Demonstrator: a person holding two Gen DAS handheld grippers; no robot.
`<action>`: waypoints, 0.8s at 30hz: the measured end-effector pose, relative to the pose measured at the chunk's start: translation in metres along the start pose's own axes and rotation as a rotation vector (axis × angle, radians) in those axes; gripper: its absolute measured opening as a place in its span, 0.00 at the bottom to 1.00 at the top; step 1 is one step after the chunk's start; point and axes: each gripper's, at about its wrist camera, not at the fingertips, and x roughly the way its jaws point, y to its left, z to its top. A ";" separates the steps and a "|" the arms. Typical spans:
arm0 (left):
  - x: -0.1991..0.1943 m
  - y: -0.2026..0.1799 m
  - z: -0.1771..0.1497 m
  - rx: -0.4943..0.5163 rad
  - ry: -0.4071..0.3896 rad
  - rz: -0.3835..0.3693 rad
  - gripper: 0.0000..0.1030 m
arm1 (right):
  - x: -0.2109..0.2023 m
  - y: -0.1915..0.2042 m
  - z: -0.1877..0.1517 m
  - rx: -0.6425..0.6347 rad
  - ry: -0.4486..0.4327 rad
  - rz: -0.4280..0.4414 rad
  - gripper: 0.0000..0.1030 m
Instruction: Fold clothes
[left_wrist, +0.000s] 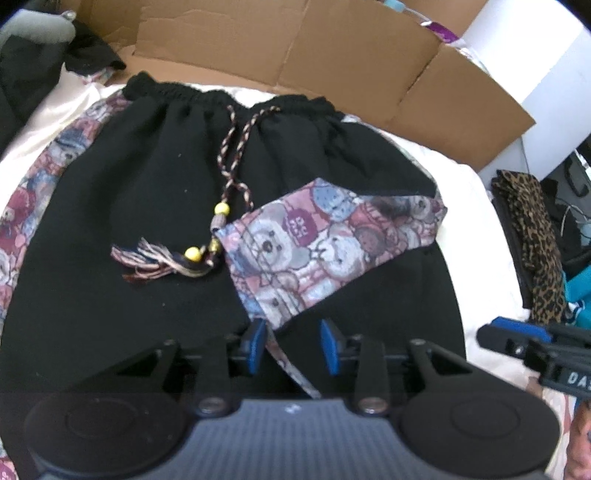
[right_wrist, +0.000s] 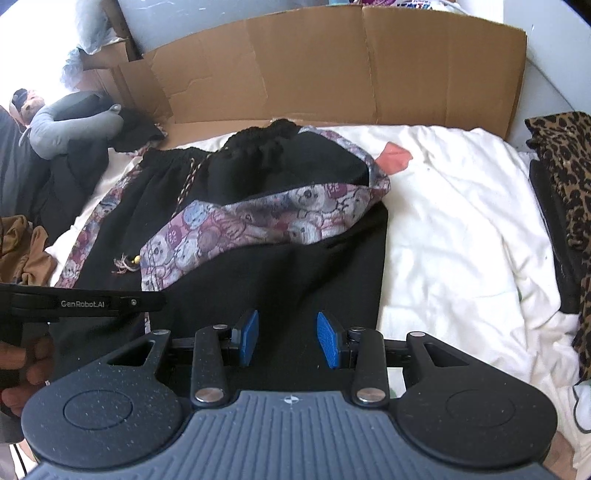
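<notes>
Left wrist view: black trousers (left_wrist: 155, 229) lie on a white sheet (left_wrist: 472, 206), cardboard (left_wrist: 332, 51) behind; two yellow beads visible; left gripper (left_wrist: 293, 345) open over a printed strip. Right wrist view: right gripper (right_wrist: 287, 339) open above black cloth, leopard-print fabric (right_wrist: 565, 173) at the right.

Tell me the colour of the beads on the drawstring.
Yellow beads on the braided drawstring, clearest in the left wrist view.

Black shorts (left_wrist: 147, 206) lie flat on the bed (left_wrist: 476, 206), waistband toward the cardboard (left_wrist: 332, 55) at its far edge. The left gripper (left_wrist: 293, 345) straddles a teddy-print strip (left_wrist: 332, 243), pads apart.
</notes>
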 end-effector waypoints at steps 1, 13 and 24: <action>-0.002 -0.001 0.000 0.005 -0.009 -0.006 0.33 | 0.001 0.000 -0.002 0.003 0.005 0.007 0.41; 0.014 0.000 0.001 0.034 0.019 -0.043 0.26 | 0.006 0.012 -0.009 0.005 0.035 0.066 0.41; 0.009 -0.003 -0.003 0.057 -0.028 -0.101 0.05 | 0.006 0.009 -0.012 0.022 0.042 0.081 0.41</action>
